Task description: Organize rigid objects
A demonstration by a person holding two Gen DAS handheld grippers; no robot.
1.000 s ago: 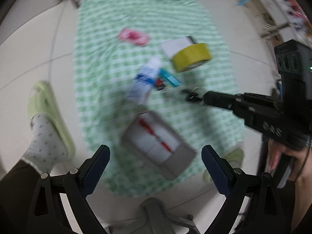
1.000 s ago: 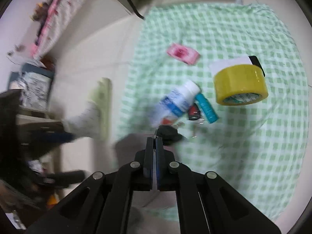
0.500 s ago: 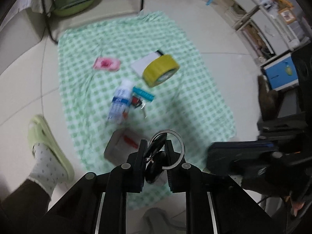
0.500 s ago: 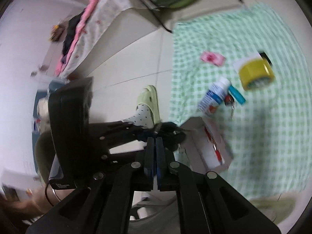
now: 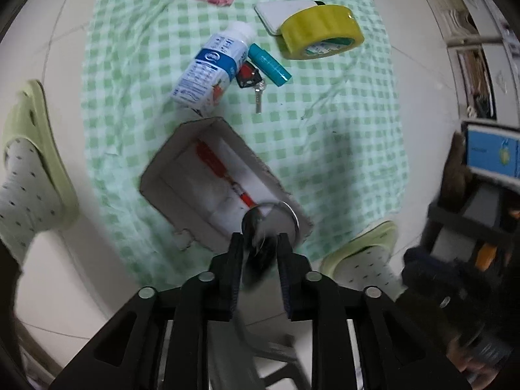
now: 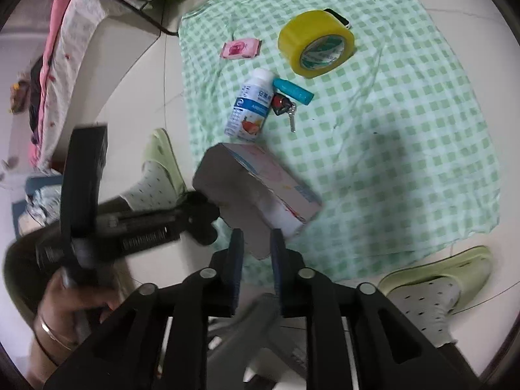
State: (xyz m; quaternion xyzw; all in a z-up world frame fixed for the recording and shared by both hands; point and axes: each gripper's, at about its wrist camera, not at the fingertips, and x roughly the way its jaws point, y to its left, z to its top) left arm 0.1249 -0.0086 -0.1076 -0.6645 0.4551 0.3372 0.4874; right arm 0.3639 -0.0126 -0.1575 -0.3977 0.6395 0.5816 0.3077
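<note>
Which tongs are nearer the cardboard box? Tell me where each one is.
Left. The left tongs, gripping a key ring, hover over the near end of the box; the right tongs hang back to its right, apart from it.

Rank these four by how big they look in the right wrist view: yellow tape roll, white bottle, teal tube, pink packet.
1. Yellow tape roll
2. White bottle, somewhat smaller than the roll
3. and 4. Teal tube and pink packet look too alike to rank; the packet lies farther from the camera, so it may really be bigger.
</note>
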